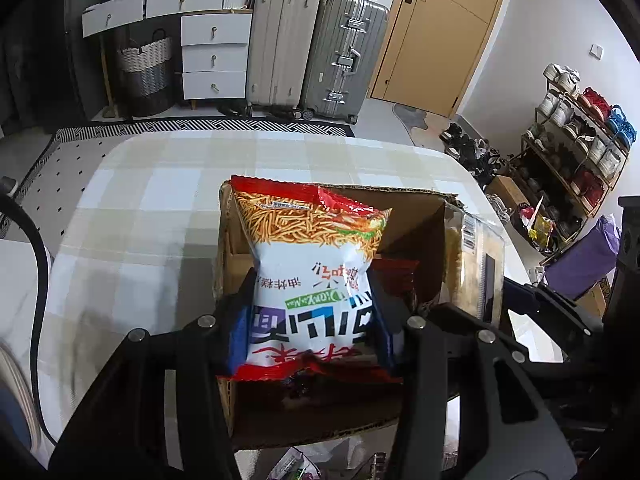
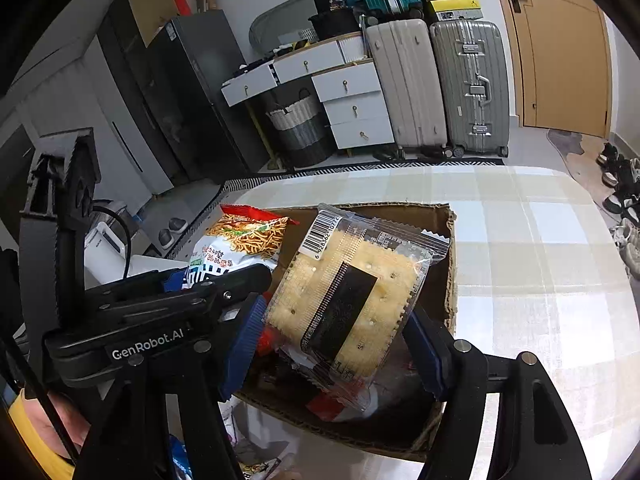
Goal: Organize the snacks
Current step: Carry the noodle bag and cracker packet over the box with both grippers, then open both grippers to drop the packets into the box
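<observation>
My left gripper (image 1: 312,316) is shut on a white and red bag of fried noodle snack (image 1: 312,248), which hangs over an open cardboard box (image 1: 400,194). My right gripper (image 2: 334,344) is shut on a clear pack of crackers (image 2: 348,292) with a barcode label, tilted above the same box (image 2: 450,272). In the right wrist view the left gripper (image 2: 208,276) and its noodle bag (image 2: 240,240) are just left of the crackers. In the left wrist view the cracker pack (image 1: 476,260) is at the box's right wall.
The box stands on a table with a plaid cloth (image 2: 540,260). Red snack packets (image 1: 396,276) lie inside the box. Loose packets (image 1: 292,464) lie on the table in front of it. Suitcases (image 1: 312,52) and a drawer unit stand beyond the table.
</observation>
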A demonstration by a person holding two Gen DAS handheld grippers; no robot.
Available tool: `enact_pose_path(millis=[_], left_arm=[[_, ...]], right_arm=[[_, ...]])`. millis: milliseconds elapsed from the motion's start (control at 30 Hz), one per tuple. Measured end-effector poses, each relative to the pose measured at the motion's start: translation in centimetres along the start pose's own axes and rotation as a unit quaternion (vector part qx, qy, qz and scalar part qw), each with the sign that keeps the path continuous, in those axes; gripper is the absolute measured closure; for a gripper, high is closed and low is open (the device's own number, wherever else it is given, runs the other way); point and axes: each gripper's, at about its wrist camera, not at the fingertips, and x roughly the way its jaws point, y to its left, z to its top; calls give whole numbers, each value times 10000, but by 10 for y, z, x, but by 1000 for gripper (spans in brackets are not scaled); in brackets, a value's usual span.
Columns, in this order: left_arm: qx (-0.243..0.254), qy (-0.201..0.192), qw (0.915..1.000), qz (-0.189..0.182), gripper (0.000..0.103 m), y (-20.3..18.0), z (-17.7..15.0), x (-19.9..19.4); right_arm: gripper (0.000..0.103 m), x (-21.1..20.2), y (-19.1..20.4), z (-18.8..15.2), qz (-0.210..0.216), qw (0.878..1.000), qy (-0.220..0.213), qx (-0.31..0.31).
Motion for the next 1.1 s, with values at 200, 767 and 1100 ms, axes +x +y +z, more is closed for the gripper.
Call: enact_pose_path(millis=[200,767,1100], left_arm=[[-8,-6,10000,-35,57,0,-7,-5],[-174,-172,9996,-117,34,4,-9,-22],[-223,-408,9989,-81,23,-2,-12,-49]], right_arm=[[34,-2,2,-4,-95,9999,39,-90],[33,-6,5,-4,-81,9999,15,-151],[33,-23,8,-5,-124,9995,-204,-215]])
